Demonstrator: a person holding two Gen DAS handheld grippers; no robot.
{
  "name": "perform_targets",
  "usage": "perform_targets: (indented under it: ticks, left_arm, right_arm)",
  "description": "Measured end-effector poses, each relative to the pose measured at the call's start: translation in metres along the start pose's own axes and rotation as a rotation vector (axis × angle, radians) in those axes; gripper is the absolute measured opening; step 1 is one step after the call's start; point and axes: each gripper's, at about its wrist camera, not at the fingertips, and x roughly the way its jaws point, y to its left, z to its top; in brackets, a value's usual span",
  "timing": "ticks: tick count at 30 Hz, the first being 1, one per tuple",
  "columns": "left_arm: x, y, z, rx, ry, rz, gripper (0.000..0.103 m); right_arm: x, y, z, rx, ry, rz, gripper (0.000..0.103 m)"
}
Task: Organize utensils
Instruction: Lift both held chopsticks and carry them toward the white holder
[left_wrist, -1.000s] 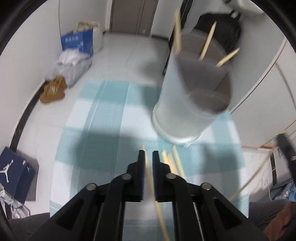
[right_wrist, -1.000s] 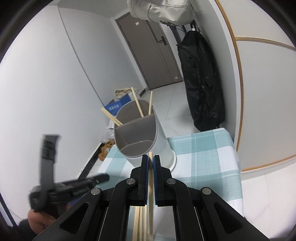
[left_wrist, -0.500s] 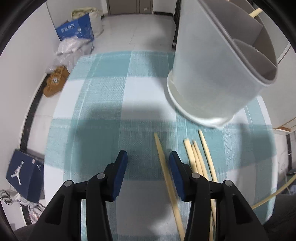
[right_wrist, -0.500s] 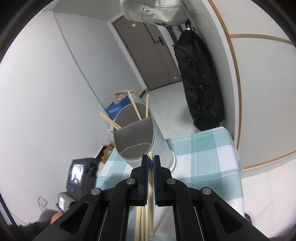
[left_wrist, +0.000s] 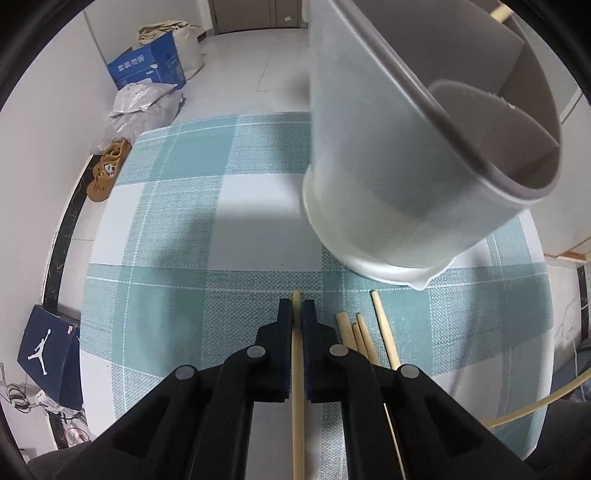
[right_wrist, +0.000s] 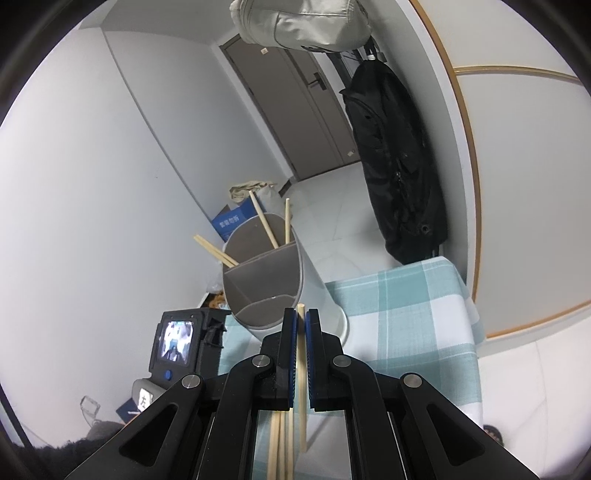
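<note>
Left wrist view: the left hand-held gripper sits low over the bench, which wears a teal-and-white checked cloth. Its jaws are pinched narrow on a single chopstick; the tip pokes out just past the fingertips, and the rest runs back btwn the fingers and is cut off at the bottom edge. Just right of the gripper lie four loose chopsticks on the cloth, their lower ends hidden behind the black finger linkage. Ahead and to the right stands the grey utensil holder w/ inner dividers, looming close; its top is cropped by the frame, so only one stick end shows at the rim. On the floor at left: a blue carton, a tan shoe, and a navy shoebox.

Right wrist view: the right hand-held gripper is raised off the bench, jaws closed narrow on another chopstick that hangs down btwn the fingers. The utensil holder shows ahead, chopsticks leaning out of its rear compartment; the front compartments are partly blocked by the gripper. Lower left, the camera screen on the other gripper is visible, but its jaws are out of sight. A black jacket hangs on the wall.
</note>
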Motion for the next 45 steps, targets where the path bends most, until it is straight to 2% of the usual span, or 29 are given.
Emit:
perform_targets:
  ticks: [3,7,10,20,26,37,45]
  left_arm:
    - [-0.017,-0.004,-0.002,-0.030,-0.052,-0.025,0.001]
    - [-0.053,0.004,-0.006,-0.045,-0.196,-0.046,0.001]
    - [-0.085,0.010,-0.016,-0.061,-0.294,-0.090,0.001]
    - [-0.132,0.010,-0.043,-0.037,-0.469,-0.151,0.001]
    - [-0.144,0.008,-0.050,-0.021,-0.510,-0.178,0.001]
    - [-0.168,-0.006,-0.057,-0.013,-0.540,-0.200,0.001]
    - [-0.181,-0.009,-0.047,-0.032,-0.561,-0.221,0.001]
  right_arm:
    - [-0.001,0.000,-0.001,0.003,-0.008,-0.006,0.004]
    - [-0.002,0.000,-0.002,0.005,-0.013,-0.014,0.004]
    - [-0.005,0.004,-0.004,-0.005,-0.023,-0.013,0.004]
    - [-0.019,0.023,-0.015,-0.075,-0.068,-0.038,0.004]
    - [-0.029,0.028,-0.024,-0.087,-0.102,-0.083,0.004]
    - [-0.036,0.033,-0.025,-0.091,-0.086,-0.093,0.004]
    - [-0.045,0.030,-0.018,-0.031,-0.108,-0.045,0.004]
